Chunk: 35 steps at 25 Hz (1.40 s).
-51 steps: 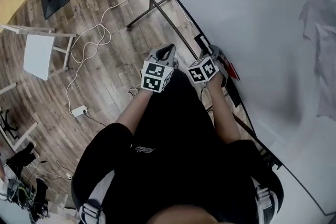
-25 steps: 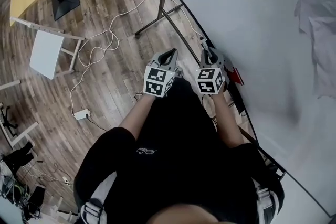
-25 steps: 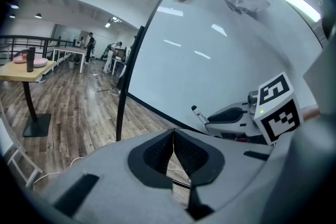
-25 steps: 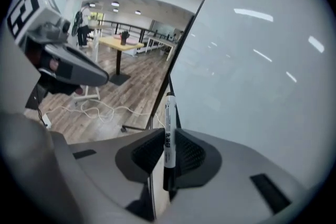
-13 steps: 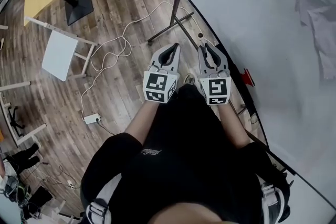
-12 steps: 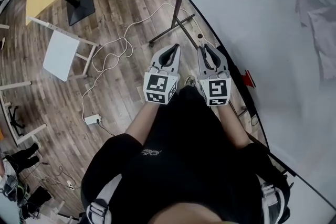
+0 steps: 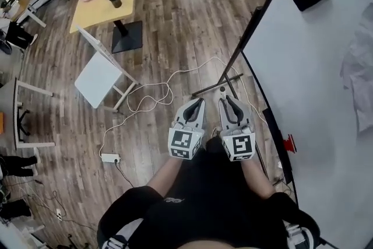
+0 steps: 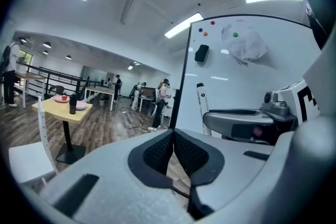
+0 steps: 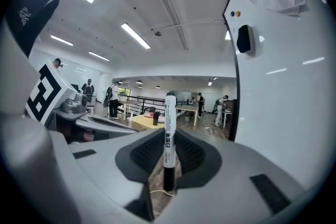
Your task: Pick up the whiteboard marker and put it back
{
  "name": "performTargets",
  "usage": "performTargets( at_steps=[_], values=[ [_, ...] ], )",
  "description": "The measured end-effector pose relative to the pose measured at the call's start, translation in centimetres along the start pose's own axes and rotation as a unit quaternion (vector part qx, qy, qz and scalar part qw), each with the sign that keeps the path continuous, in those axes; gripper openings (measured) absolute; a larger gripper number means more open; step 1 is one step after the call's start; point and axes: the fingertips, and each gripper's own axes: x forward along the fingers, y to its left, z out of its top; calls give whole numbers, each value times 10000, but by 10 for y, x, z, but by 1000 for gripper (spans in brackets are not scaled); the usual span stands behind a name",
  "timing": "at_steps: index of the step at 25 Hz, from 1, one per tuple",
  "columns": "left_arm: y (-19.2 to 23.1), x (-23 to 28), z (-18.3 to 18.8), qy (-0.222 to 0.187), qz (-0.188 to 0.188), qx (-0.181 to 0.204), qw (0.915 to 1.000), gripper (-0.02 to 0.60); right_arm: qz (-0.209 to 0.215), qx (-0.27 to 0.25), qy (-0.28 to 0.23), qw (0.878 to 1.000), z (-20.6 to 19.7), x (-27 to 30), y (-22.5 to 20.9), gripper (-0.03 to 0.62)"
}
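The right tool (image 9: 169, 136) pinched the black-capped white whiteboard marker (image 9: 169, 113), long axis running 12 to 6 o'clock, with the large white whiteboard (image 9: 283, 102) at its 3 o'clock, farther from the empty, pressed-together left tool (image 8: 172, 134).

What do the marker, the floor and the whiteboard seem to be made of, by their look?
Marker: likely plastic, smooth white barrel with printed label and black end.
Floor: wood or wood-look planks, matte, with visible grain and seams.
Whiteboard: smooth glossy coated panel; it reflects the ceiling lights.
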Motion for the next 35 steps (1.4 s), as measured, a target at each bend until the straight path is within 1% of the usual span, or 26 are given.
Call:
performTargets(
  at_steps=[5, 9, 13, 15, 17, 19, 22, 25, 30, 32, 35],
  values=[
    [35, -23, 11, -190, 596, -95, 9980, 8, 552, -8, -87, 9984, 10, 26, 27, 57],
    [88, -32, 16, -236, 1014, -137, 9945, 8, 959, -43, -223, 9951, 18, 73, 56, 57],
    [138, -16, 35, -311, 1305, -36, 9910, 8, 1298, 20, -345, 9909, 27, 125, 69, 57],
    [159, -2, 46, -339, 1388, 8, 9897, 8, 1373, 35, -429, 9896, 34, 152, 66, 57],
    [176, 18, 53, -293, 1394, 47, 9898, 8, 1372, 29, -486, 9893, 39, 179, 56, 57],
    [187, 42, 56, -178, 1316, 74, 9911, 8, 1319, 70, -456, 9902, 37, 203, 41, 57],
    [197, 78, 59, 67, 1036, 62, 9946, 8, 1182, 266, -280, 9922, 29, 229, 14, 57],
    [198, 113, 59, 269, 722, 146, 9969, 8, 920, 381, -95, 9950, 15, 244, -17, 57],
    [196, 166, 55, 431, 274, 234, 9984, 8, 431, 409, 99, 9982, -8, 261, -66, 57],
    [188, 182, 52, 575, -25, 267, 9980, 8, 169, 449, 150, 9987, -8, 258, -80, 57],
    [172, 207, 49, 735, -581, 329, 9951, 8, -332, 558, 260, 9975, -13, 249, -100, 57]
  ],
)
